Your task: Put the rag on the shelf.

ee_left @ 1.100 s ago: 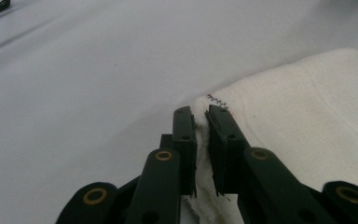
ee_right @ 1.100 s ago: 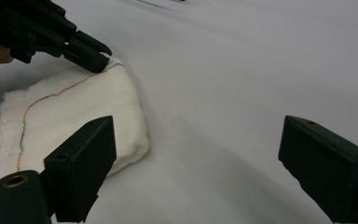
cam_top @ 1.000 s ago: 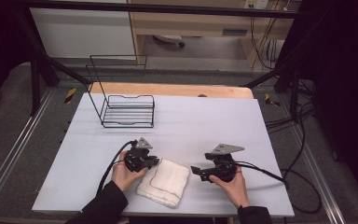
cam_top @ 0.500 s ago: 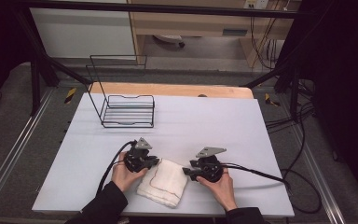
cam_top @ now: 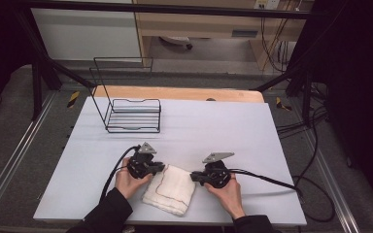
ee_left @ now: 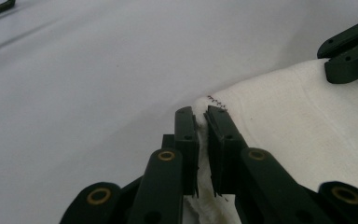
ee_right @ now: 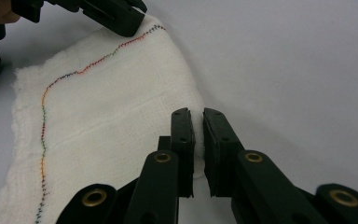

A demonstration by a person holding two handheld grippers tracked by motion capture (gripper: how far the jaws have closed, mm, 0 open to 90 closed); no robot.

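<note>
High view: fixed above the near side, facing forward and down on the whole table.
Left gripper view: low and close, looking along its jaws.
Right gripper view: likewise low and close.
Shared: the white cloth, lower centre of the high view.

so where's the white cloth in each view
high view: white cloth at near table edge, between both grippers.
left gripper view: at right, corner pinched in the left gripper.
right gripper view: at left, edge pinched in the right gripper.
Shared landmark: its coloured stitching.
</note>
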